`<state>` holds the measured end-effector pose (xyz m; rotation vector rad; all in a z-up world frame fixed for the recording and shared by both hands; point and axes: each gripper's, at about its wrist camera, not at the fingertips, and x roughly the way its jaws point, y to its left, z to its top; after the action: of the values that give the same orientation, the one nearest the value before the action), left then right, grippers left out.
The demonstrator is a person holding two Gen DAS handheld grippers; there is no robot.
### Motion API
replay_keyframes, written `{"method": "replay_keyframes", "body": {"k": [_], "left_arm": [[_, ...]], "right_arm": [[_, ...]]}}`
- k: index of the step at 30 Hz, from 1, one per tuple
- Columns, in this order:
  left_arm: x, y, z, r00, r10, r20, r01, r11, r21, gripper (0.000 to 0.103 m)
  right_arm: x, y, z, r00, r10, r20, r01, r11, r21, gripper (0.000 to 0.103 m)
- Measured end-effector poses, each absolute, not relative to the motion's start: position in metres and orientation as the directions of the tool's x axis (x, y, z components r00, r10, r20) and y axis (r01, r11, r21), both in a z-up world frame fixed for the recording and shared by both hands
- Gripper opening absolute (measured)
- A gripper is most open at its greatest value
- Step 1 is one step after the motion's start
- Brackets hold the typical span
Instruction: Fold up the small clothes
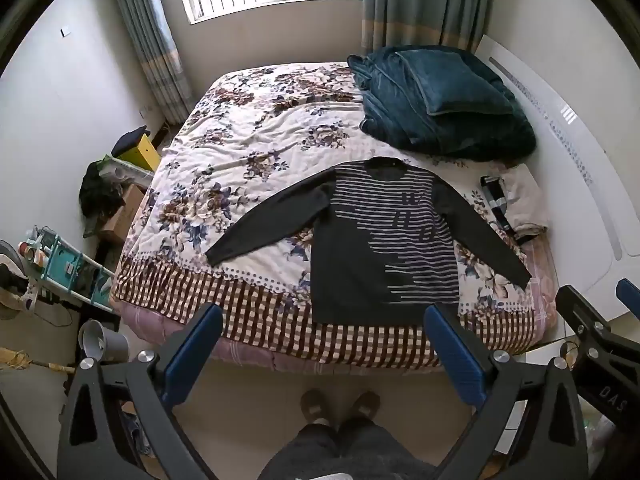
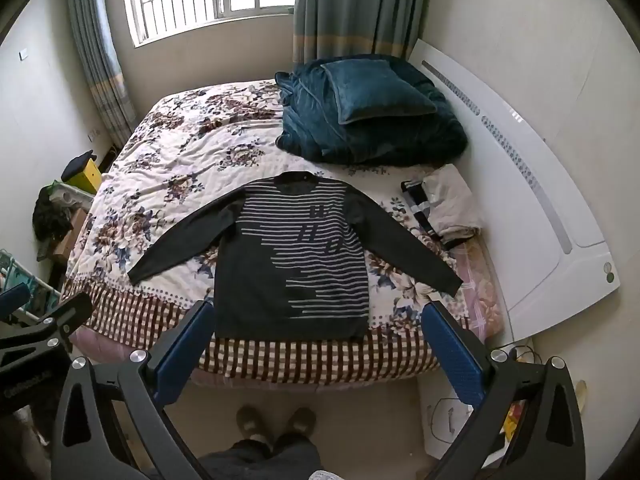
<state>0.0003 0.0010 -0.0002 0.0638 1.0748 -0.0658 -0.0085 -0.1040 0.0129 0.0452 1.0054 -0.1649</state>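
A dark long-sleeved sweater [image 1: 360, 260] with grey stripes lies flat and face up on the floral bedspread [image 1: 248, 148], sleeves spread to both sides, hem at the near edge of the bed. It also shows in the right wrist view [image 2: 280, 276]. My left gripper [image 1: 324, 320] is open and empty, held back from the bed above the floor. My right gripper [image 2: 320, 316] is open and empty too, level with the sweater's hem. The right gripper shows at the right edge of the left view [image 1: 592, 320].
A folded teal blanket with a pillow [image 2: 372, 112] lies at the head of the bed. A small pile of folded clothes [image 2: 444, 208] lies near the white headboard [image 2: 540, 200]. Boxes, a rack [image 1: 72, 268] and a bucket [image 1: 100, 344] crowd the floor at left. My feet [image 2: 276, 420] stand below.
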Motion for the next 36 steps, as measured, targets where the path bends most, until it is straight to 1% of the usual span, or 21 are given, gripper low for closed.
{"method": "replay_keyframes", "body": {"k": [6, 36], "left_arm": [[0.011, -0.007, 0.002, 0.47, -0.008, -0.882, 0.092, 0.995, 0.04, 0.103], [0.012, -0.001, 0.019, 0.496, -0.01, -0.869, 0.082, 0.996, 0.035, 0.103]], "right_arm": [[-0.008, -0.103, 0.014, 0.52, -0.123, -0.845, 0.16, 0.986, -0.045, 0.103], [-0.007, -0.101, 0.02, 0.519, -0.116, -0.847, 0.157, 0.987, -0.039, 0.103]]}}
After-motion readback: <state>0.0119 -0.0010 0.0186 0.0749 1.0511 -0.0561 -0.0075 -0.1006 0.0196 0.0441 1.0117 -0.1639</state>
